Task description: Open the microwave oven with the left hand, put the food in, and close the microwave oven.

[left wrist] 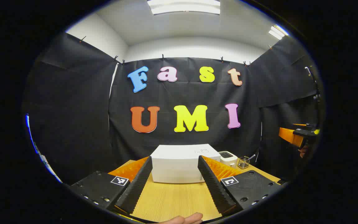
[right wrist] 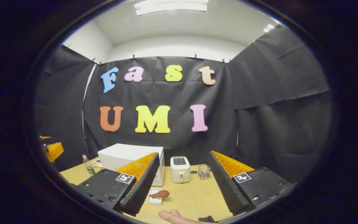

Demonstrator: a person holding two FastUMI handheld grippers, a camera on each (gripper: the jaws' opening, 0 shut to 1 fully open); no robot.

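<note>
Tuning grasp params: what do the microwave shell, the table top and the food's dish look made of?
Microwave: smooth matte white casing, probably painted metal or plastic; can't tell which. Table: light wood or wood-look laminate, straight grain lines visible. Dish: small white ribbed tray, likely plastic or foam, holding the reddish-brown food.

Shut white microwave; reddish food on tray.

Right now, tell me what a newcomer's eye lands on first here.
The white microwave oven, door shut, sits mid-table in front of the open left hand-held gripper. A white toaster stands to its right. In the right gripper view, reddish food lies on a small white tray near the open right hand-held gripper.
</note>
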